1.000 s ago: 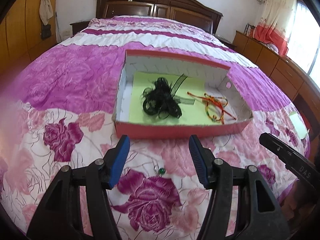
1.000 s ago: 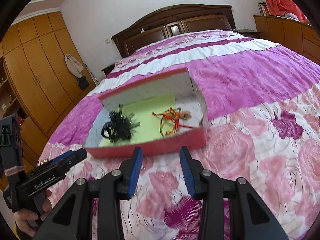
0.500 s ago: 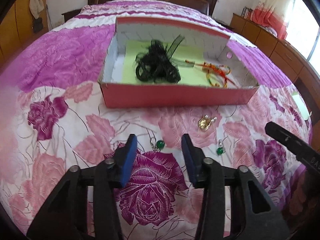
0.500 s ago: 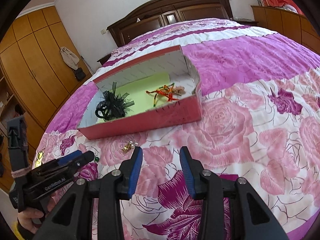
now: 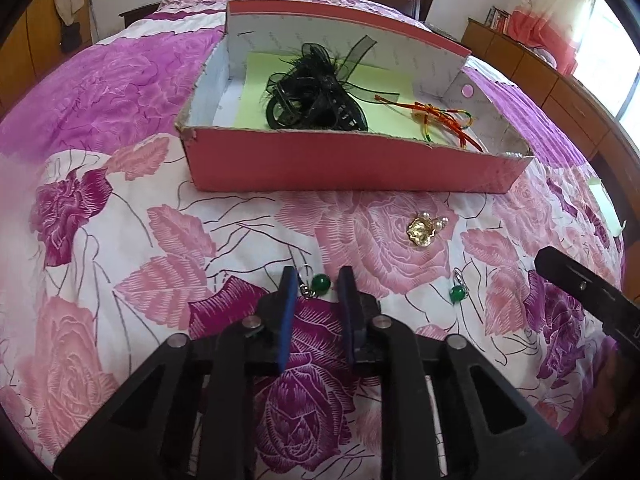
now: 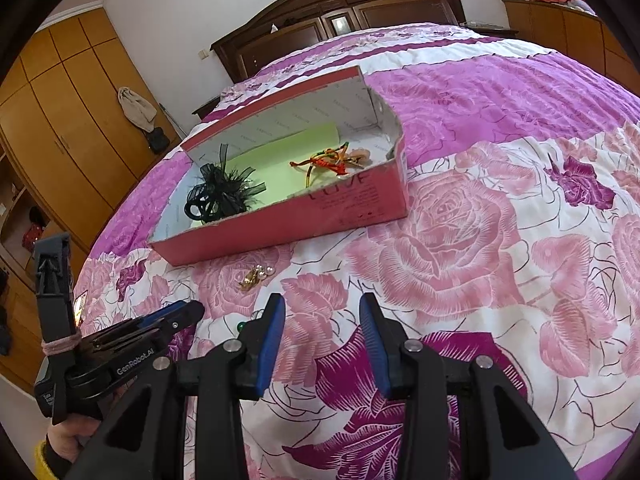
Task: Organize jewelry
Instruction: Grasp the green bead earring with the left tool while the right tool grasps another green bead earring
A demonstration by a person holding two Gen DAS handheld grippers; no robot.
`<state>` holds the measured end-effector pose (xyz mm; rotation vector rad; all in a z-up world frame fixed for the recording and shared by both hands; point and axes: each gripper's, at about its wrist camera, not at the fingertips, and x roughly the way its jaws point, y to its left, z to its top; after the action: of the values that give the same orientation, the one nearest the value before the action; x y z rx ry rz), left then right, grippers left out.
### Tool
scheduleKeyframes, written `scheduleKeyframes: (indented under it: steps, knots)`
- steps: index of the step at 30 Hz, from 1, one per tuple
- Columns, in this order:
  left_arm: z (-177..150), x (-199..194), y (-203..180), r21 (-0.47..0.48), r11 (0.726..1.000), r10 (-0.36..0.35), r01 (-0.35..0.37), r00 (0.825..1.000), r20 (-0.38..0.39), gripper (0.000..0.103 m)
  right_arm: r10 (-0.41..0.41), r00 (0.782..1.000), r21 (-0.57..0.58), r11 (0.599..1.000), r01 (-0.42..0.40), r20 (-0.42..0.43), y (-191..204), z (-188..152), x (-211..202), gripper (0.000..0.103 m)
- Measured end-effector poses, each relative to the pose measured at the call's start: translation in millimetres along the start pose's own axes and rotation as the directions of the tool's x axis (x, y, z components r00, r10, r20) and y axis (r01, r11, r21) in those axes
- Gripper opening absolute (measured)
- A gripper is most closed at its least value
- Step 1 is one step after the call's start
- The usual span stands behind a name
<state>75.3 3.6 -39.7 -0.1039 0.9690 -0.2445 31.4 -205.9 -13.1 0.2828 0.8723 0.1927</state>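
Observation:
A pink box point(image 5: 352, 168) point(image 6: 304, 216) sits on the floral bedspread. It holds a black hair accessory point(image 5: 316, 88) point(image 6: 218, 194) and a red-orange cord bracelet point(image 5: 440, 118) point(image 6: 328, 162). In front of the box lie a green bead earring point(image 5: 320, 282), a second green earring point(image 5: 457, 291) point(image 6: 241, 326) and a gold pearl brooch point(image 5: 424, 229) point(image 6: 254, 274). My left gripper point(image 5: 318, 280) point(image 6: 188, 312) is low over the bed, its jaws narrowed to either side of the first earring, not touching it. My right gripper point(image 6: 322, 312) is open and empty above the bedspread, right of the jewelry.
A dark wooden headboard point(image 6: 340, 12) stands at the far end of the bed. Wooden wardrobes point(image 6: 60, 128) line the left wall and low cabinets point(image 5: 560, 92) the right. A pale green paper point(image 5: 606, 200) lies near the bed's right edge.
My left gripper has dropped toward the bedspread and forward, its jaws narrowing around the green earring. My right gripper has tilted down and moved a little closer to the bed, still open.

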Motion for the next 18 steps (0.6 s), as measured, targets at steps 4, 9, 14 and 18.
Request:
scheduleKeyframes:
  steps: [4,9,14,18]
  knots:
    - [0.2,0.6,2.6,-0.011,1.0,-0.018,0.018,1.0,0.004,0.005,-0.005,1.0,-0.013,1.0,0.004,-0.01,6.0,-1.5,2.5,0.042]
    - [1.0,-8.7,11.1,-0.047,0.998,-0.038,0.04,0.999,0.032,0.005,-0.01,1.0,-0.038,0.999,0.009,-0.023,17.0,-3.1,5.5,0.042]
    - [0.9,-19.9,16.1,-0.048,0.999,-0.015,0.018,0.997,0.071,0.005,-0.004,0.999,-0.065,0.998,0.002,-0.041,30.8,-3.8,10.5,0.042]
    - [1.1,-15.7,17.8,-0.051,0.999,-0.001,0.004,0.998,0.06,0.005,-0.006,0.998,-0.092,0.996,0.0,-0.066,44.0,-5.5,19.7,0.042]
